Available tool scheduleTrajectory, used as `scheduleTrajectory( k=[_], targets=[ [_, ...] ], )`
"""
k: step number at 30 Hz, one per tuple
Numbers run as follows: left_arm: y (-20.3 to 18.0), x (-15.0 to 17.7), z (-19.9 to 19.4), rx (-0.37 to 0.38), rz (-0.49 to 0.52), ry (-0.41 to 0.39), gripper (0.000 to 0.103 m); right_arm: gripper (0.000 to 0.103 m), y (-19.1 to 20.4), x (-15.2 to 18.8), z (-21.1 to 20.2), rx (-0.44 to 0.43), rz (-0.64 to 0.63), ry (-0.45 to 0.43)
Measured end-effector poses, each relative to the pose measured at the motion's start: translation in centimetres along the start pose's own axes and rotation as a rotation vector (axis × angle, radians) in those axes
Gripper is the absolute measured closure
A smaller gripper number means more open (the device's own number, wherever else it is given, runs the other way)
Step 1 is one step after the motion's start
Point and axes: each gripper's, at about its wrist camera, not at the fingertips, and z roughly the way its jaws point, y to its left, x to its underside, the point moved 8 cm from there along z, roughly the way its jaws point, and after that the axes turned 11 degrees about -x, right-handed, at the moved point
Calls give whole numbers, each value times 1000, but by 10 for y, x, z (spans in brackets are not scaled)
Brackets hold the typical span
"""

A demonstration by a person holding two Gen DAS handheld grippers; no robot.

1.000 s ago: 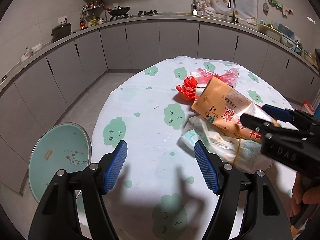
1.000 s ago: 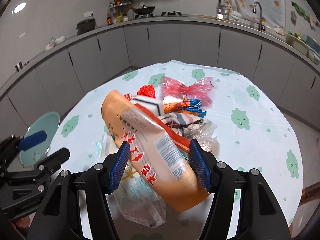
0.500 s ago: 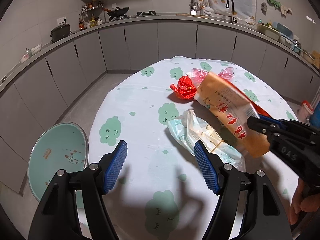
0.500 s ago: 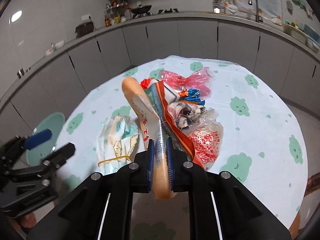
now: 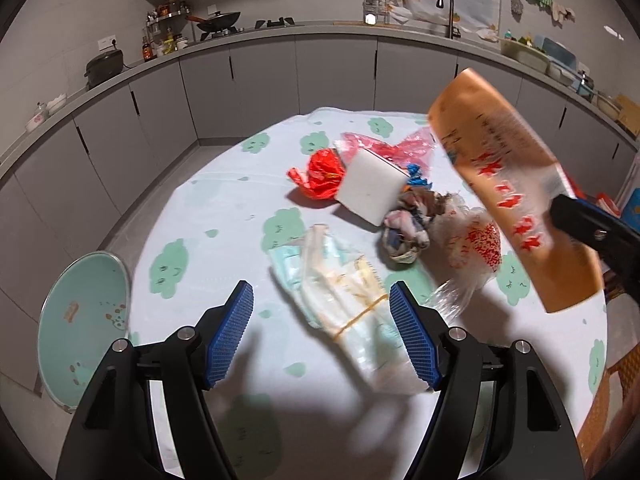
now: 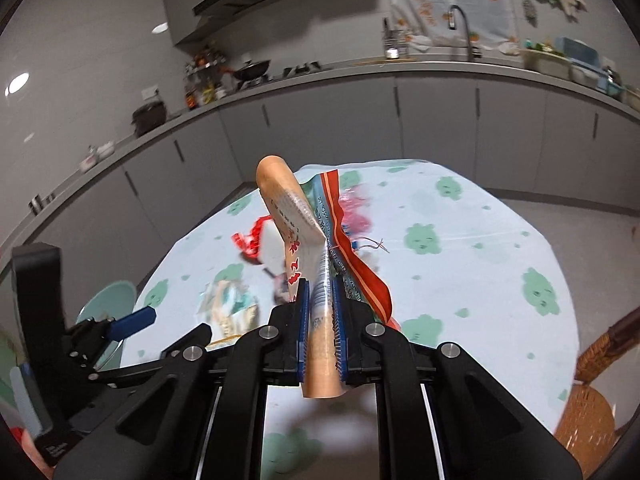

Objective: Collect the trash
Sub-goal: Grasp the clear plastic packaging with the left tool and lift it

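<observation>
My right gripper is shut on an orange snack bag with red characters and holds it up above the table; the bag also shows in the left wrist view. My left gripper is open and empty, low over a clear plastic packet with a rubber band. Trash lies in a pile on the round table: a red wrapper, a white block, a pink bag, crumpled wrappers and a clear bag with red print.
A pale green bin lid sits on the floor left of the table. A wicker chair stands at the table's right. Grey kitchen cabinets curve behind.
My right gripper has lifted the orange bag up off the pile, uncovering the white block and wrappers. My left gripper has moved right, over the clear packet.
</observation>
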Motion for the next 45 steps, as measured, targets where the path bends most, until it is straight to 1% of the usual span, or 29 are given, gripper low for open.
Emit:
scheduleTrajectory(
  k=[5, 8, 11, 13, 14, 16, 20, 26, 28, 29, 31, 35, 40, 45],
  targets=[
    [-25, 4, 14, -8, 28, 29, 33, 91, -23, 9, -6, 27, 52, -1],
    [-35, 7, 22, -26, 42, 43, 33, 91, -29, 13, -8, 32, 65, -1],
    [-40, 9, 25, -43, 55, 42, 34, 91, -33, 15, -10, 30, 82, -5],
    [-40, 11, 28, -45, 51, 51, 38, 91, -34, 17, -11, 28, 93, -8],
    [-39, 13, 30, -45, 49, 57, 42, 91, -34, 17, -11, 26, 97, -9],
    [-39, 14, 31, -49, 52, 57, 45, 91, -34, 18, -10, 26, 98, -10],
    [-38, 14, 32, -40, 43, 59, 54, 91, -32, 19, -10, 21, 102, -9],
    [-34, 14, 29, -21, 31, 56, 62, 91, -27, 18, -12, 19, 98, -18],
    [-32, 13, 27, -17, 28, 50, 68, 91, -26, 17, -12, 18, 96, -22],
    [-32, 13, 26, -12, 28, 48, 77, 91, -25, 16, -13, 18, 95, -27],
    [-29, 11, 23, 4, 18, 43, 83, 91, -23, 15, -15, 17, 95, -36],
    [-22, 9, 21, 8, 8, 32, 84, 91, -19, 14, -15, 14, 97, -47],
    [-11, 9, 18, 36, -15, 30, 87, 91, -13, 13, -15, 13, 92, -48],
    [11, 7, 3, 69, -44, -2, 88, 91, -10, 13, -16, 10, 100, -54]
  ],
)
